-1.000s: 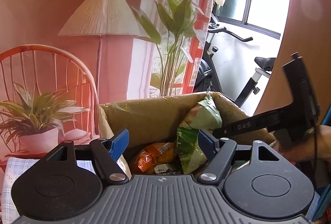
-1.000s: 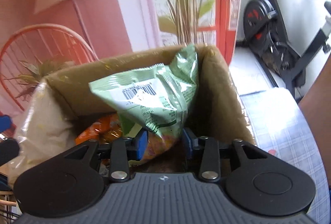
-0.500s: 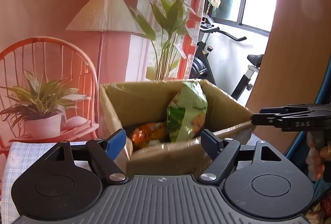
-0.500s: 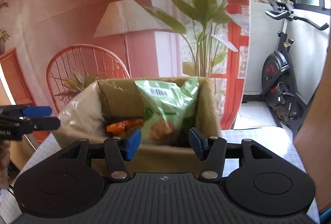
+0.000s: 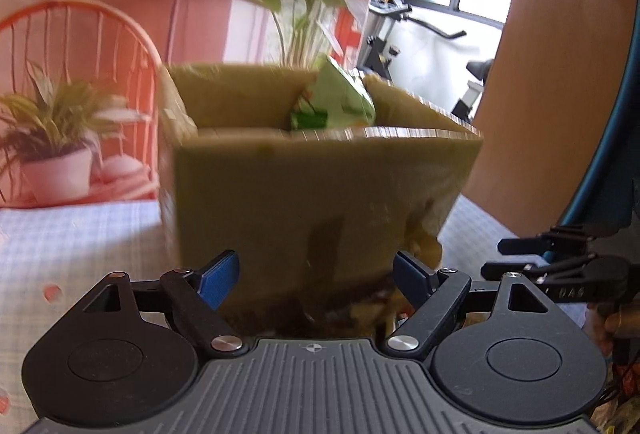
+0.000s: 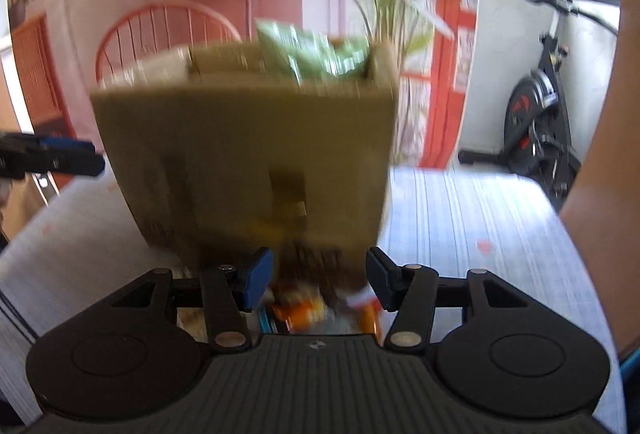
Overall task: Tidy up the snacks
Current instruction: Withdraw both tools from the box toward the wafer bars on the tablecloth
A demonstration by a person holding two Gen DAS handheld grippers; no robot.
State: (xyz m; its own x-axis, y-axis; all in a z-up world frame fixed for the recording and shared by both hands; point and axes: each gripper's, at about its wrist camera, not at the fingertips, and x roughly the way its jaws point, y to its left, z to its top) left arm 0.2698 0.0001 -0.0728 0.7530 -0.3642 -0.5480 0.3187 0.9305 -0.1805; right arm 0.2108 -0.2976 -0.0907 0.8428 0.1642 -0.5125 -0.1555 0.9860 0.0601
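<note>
My left gripper [image 5: 316, 274] has just been opening; its jaws stand spread and empty, the box [image 5: 320, 193] straight ahead of them. The green bag [image 5: 336, 103] stands inside, sticking above the rim at the far side. My right gripper [image 6: 318, 272] is half spread, nothing pinched, the box just beyond its tips and loose snacks [image 6: 304, 310] below them. Both views are blurred: if I come in carelessly I may shove the box along the cloth [image 6: 460, 218], or pinch several packets at once.
</note>
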